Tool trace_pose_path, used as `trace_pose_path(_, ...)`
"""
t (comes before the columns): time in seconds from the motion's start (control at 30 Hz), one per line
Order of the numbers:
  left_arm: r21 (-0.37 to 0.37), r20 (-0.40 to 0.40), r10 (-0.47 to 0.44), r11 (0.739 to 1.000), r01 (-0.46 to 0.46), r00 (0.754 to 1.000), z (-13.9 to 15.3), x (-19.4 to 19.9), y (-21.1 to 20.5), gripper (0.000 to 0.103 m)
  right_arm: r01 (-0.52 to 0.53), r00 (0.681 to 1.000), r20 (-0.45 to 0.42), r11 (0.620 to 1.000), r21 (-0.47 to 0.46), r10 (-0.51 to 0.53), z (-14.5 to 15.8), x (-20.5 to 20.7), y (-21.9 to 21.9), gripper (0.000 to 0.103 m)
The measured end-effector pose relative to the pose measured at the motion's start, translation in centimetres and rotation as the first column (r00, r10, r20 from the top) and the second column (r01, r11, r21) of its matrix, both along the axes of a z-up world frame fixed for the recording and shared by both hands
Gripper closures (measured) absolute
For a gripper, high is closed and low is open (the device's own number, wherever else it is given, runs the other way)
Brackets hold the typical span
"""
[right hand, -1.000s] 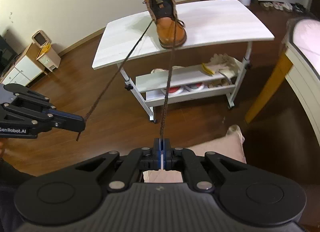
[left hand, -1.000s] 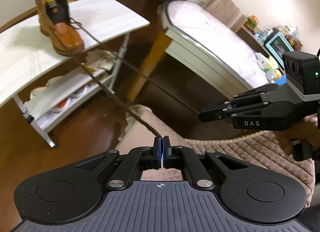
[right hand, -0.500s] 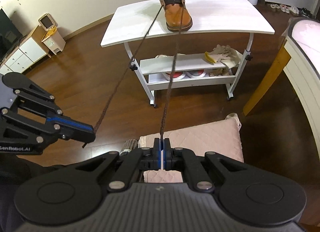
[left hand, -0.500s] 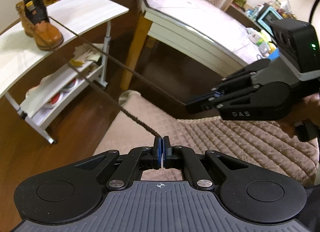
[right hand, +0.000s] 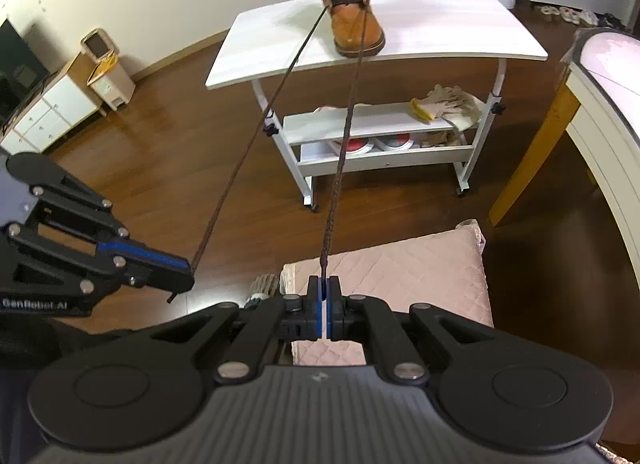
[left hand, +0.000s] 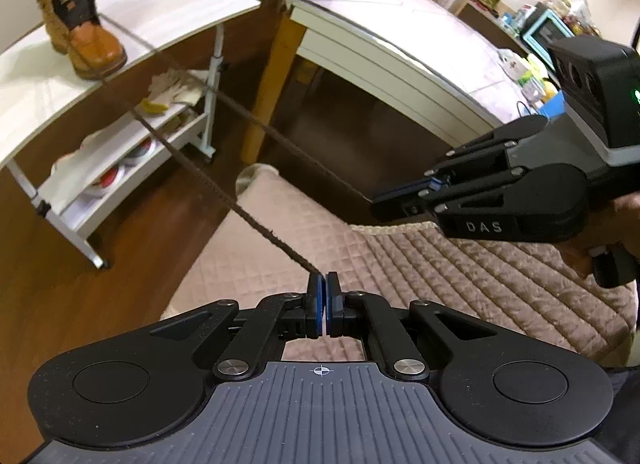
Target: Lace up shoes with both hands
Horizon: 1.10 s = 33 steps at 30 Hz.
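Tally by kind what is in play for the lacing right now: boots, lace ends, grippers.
Boot: 1
Lace ends: 2, left lace end and right lace end
Grippers: 2, left gripper and right gripper, each shut on one lace end
Total: 5

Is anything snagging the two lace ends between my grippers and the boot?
Nothing visible. Each lace end runs straight through open air from the boot on the white table to the left gripper and right gripper, both shut on it.
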State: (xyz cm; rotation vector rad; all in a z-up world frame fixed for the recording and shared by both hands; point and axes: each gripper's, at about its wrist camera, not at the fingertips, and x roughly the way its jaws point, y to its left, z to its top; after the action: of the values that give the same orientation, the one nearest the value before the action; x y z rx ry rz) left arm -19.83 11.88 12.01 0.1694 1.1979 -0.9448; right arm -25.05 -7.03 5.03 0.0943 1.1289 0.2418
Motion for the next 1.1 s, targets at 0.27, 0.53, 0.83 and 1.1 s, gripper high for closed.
trace_pose_path(0.27, -0.031, 0.075, 0.155, 0.988, -0.153, 0.985, 1.4, 4.0, 1.4, 0.102, 0.05, 0.998, 0.026, 0.998, 0.034, -0.05, 0.2, 0.6, -1.4, 0.101)
trace_pose_path(0.53, 0.033, -0.016, -0.136, 0.99, 0.137, 0.991, -0.6, -1.4, -2.9, 0.102, -0.009, 0.999, -0.05, 0.999, 0.037, 0.011, -1.8, -0.2, -1.3, 0.101)
trace_pose_path(0.83, 0.04, -0.038, -0.057, 0.997, 0.059, 0.998, -1.2, -0.6, -1.6, 0.102, -0.025, 0.998, -0.063, 0.999, 0.029, 0.027, -2.2, -0.5, -0.9, 0.101)
trace_pose_path(1.1, 0.026, 0.106, 0.191, 0.98, -0.195, 0.976, 0.7, 2.0, 0.0, 0.102, -0.008, 0.999, 0.044, 0.999, -0.033, 0.009, 0.2, 1.3, 0.0, 0.101)
